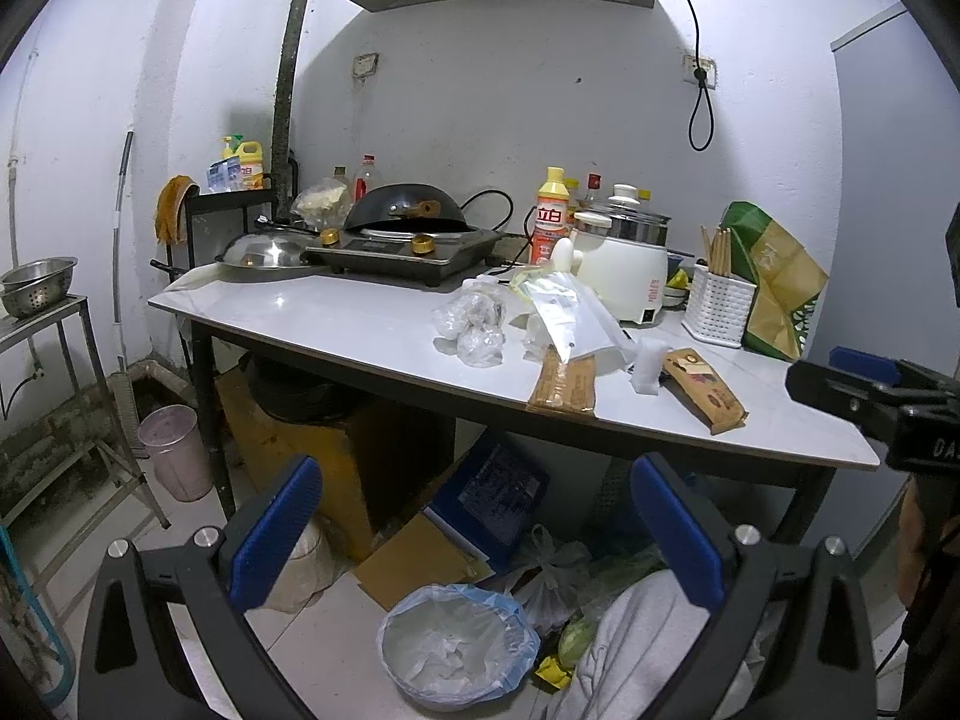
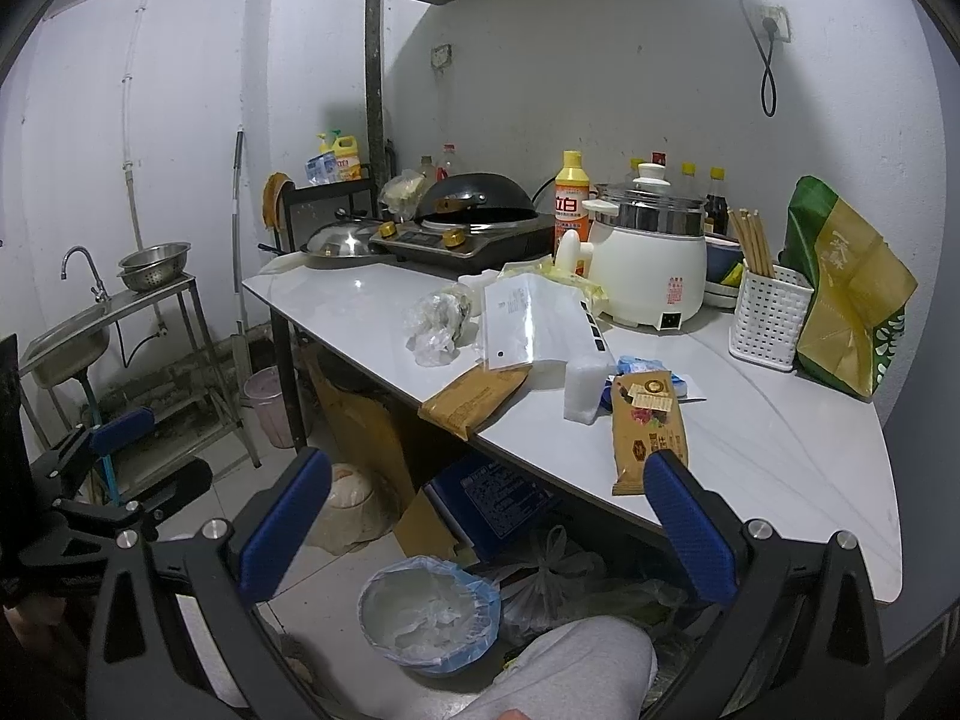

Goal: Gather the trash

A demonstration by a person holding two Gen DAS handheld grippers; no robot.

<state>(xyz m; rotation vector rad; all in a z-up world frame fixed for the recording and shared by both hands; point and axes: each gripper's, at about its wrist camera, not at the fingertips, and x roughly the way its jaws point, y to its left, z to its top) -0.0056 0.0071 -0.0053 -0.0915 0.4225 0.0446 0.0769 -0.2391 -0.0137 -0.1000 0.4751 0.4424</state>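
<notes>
White kitchen table (image 2: 780,438) holds wrappers (image 2: 649,420); lined bin (image 2: 429,618) stands below.

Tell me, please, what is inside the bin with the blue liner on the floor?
The bin holds crumpled pale plastic or paper on the liner's bottom. It looks mostly unfilled. Anything beneath that crumpled piece is covered, so I cannot see it.

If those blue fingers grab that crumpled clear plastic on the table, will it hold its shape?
Probably not. The crumpled clear plastic looks thin and wrinkled, so it should squash flat and weigh almost nothing. Its glossy film may slip, and a push would likely slide it across the smooth white table.
</notes>
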